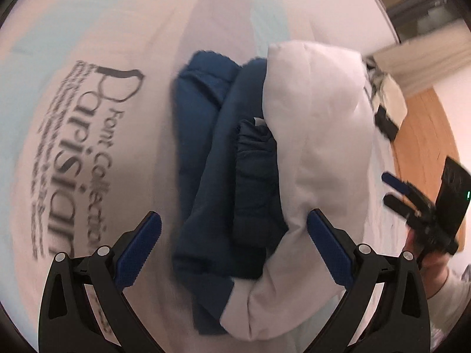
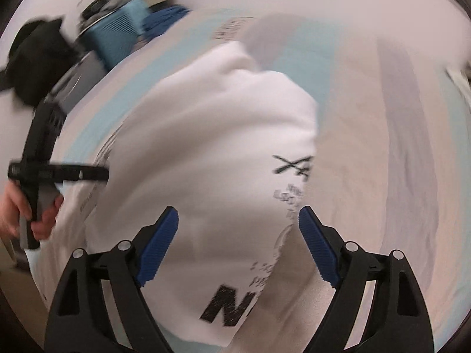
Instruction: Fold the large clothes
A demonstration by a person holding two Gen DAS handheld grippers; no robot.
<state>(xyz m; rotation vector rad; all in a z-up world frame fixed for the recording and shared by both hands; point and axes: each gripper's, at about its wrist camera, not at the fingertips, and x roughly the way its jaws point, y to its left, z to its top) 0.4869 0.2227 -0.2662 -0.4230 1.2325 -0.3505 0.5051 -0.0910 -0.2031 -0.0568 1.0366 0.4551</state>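
Note:
A folded dark blue garment (image 1: 203, 153) lies on the printed sheet (image 1: 73, 135), with a folded white garment (image 1: 318, 135) lying over its right side. My left gripper (image 1: 234, 222) hovers above both, open, with nothing pinched between its blue pads. In the right wrist view the white garment (image 2: 212, 147) shows blurred black print. My right gripper (image 2: 238, 214) is open above it, with nothing between its pads. That right gripper (image 1: 387, 187) also appears at the right edge of the left wrist view, held in a hand (image 1: 412, 241).
The sheet (image 2: 368, 147) is pink and pale blue with black lettering. A blue slatted box (image 2: 117, 38) and a black object (image 2: 38, 58) stand beyond the bed's far left. A wooden floor (image 1: 426, 135) shows past the bed edge. A hand (image 2: 17, 214) grips the other tool's handle.

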